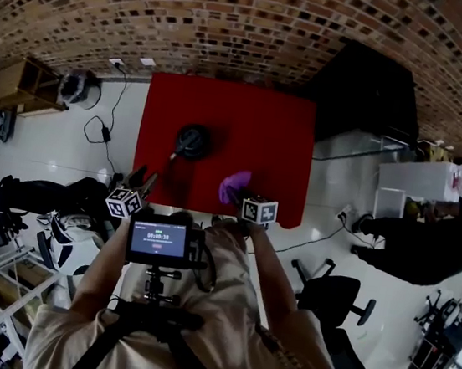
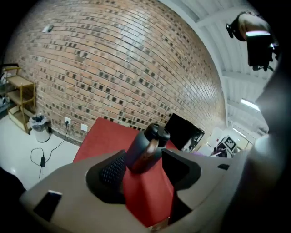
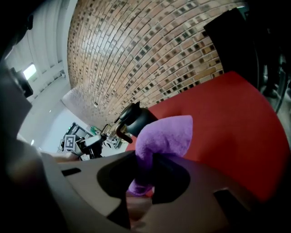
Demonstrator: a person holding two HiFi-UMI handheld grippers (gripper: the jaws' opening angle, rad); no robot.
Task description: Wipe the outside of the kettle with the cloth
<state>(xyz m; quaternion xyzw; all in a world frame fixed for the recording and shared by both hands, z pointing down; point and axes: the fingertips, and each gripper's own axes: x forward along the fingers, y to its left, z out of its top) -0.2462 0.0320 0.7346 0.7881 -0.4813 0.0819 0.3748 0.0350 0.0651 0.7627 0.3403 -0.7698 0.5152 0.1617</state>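
Right gripper (image 3: 144,175) is clamped on the cloth (image 3: 166,134); the jaws pinch one bunched end and the purple bulk flops free ahead of them, which I read as deliberate, leaving a loose pad to drag over the kettle rather than plastic jaws; it hangs over the near edge of the table (image 1: 256,124), a little right of the middle, apparently clear of the surface. Left gripper (image 2: 145,169) has its jaws spread wide with nothing pressed between the pads; its own view lines the kettle (image 2: 142,148) up in the gap, but the kettle sits further out and untouched; the head view puts this gripper by the near-left corner, so my guess is it's set up to steady the kettle while the cloth works. Kettle is dark with a brownish handle, standing left of centre on the table, about midway between near and far edges, well apart from both grippers; wiping not started as far as I can judge. Table is covered in plain red, nothing else on it, far edge against a brick wall (image 1: 235,28); wall sockets (image 1: 131,62) just off the far-left corner, a cable (image 1: 103,129) trailing on the white floor (image 1: 50,147); wooden shelf (image 1: 25,83) further left; black panel (image 1: 365,92) off the far-right corner; office chair (image 1: 330,298) and another person (image 1: 426,243) in dark clothes to the right.
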